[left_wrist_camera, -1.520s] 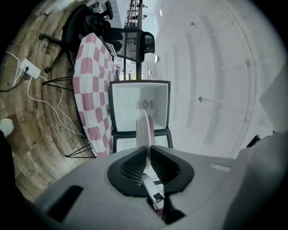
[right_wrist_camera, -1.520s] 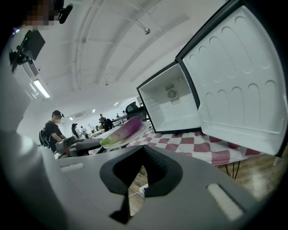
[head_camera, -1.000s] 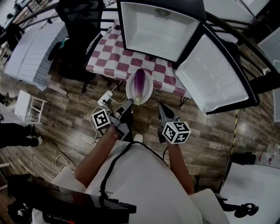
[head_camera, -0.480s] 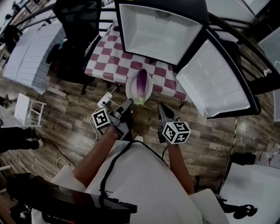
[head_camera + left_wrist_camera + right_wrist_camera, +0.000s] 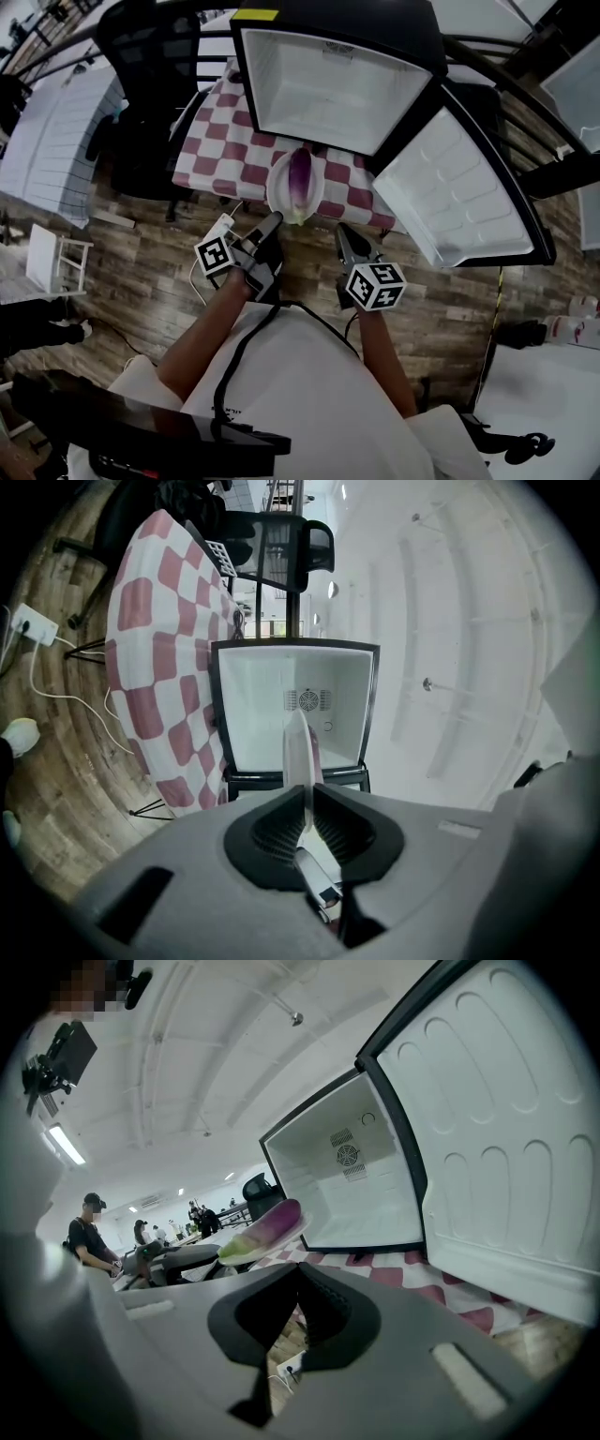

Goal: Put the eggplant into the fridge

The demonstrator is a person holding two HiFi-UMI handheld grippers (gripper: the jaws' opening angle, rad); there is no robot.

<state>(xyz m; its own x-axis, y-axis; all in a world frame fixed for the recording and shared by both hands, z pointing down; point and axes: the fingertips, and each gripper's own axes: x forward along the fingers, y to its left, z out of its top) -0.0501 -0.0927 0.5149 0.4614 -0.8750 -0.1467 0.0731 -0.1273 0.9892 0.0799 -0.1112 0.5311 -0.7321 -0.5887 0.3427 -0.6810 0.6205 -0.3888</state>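
White plate (image 5: 298,747) is pinched edge-on in the left claw (image 5: 305,797), which is clamped tight on its rim. Carried this way, I judge, the plate serves as a tray and the eggplant (image 5: 299,175) need not be squeezed. The eggplant lies lengthwise on the plate just beyond the claw's tips, at the near edge of the checked worktop (image 5: 230,141), short of the open fridge (image 5: 281,70) ahead. The right claw (image 5: 300,1269), closed on nothing, hangs alongside, clear of the fridge door (image 5: 459,187).

Figure: Open-plan lab or office hall, shown by an office chair (image 5: 155,47), ceiling strip lights (image 5: 64,1143), seated people (image 5: 89,1232) and a cabled wood floor (image 5: 131,267).
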